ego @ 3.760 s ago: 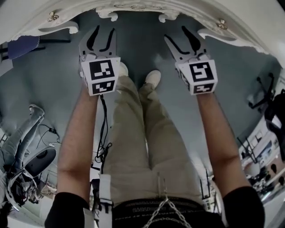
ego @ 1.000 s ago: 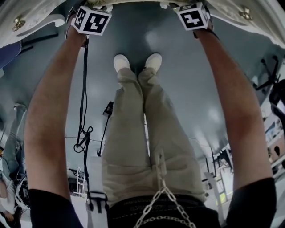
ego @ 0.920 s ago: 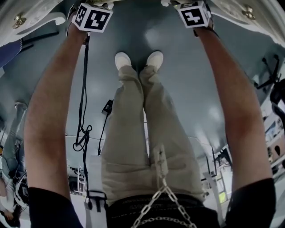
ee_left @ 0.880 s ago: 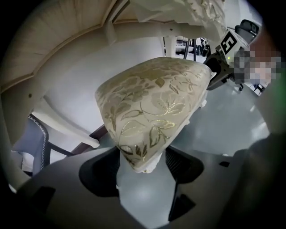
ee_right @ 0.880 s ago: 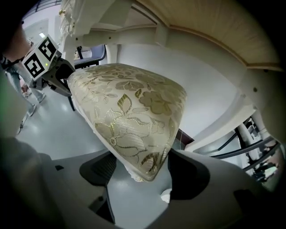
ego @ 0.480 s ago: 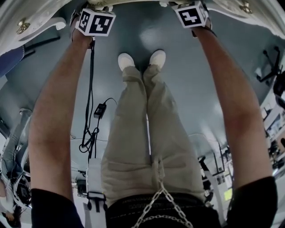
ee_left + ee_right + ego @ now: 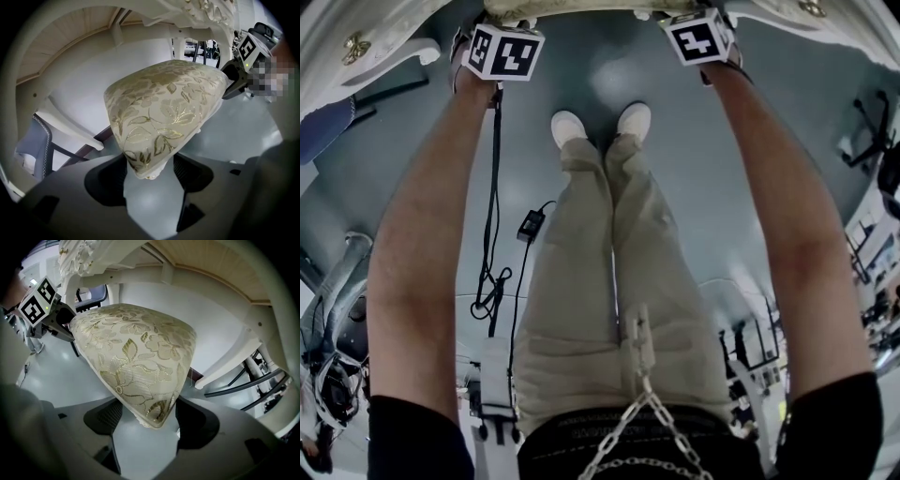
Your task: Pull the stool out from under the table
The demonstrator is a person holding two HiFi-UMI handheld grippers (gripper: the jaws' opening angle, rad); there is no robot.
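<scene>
Clamping the stool (image 7: 164, 108) at its two near corners, I have my left gripper (image 7: 149, 176) closed on one corner of the gold-flowered cushion and my right gripper (image 7: 147, 423) closed on the other (each corner sits pinched between dark pads). The seat lies beneath the white carved table (image 7: 70, 56), ahead of my white shoes (image 7: 569, 127) on the grey floor (image 7: 534, 141).

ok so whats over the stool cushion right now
The white table's planked underside arches above and behind the floral stool cushion. The table's upper face cannot be seen from below, and the cushion itself covers the stool's legs.
</scene>
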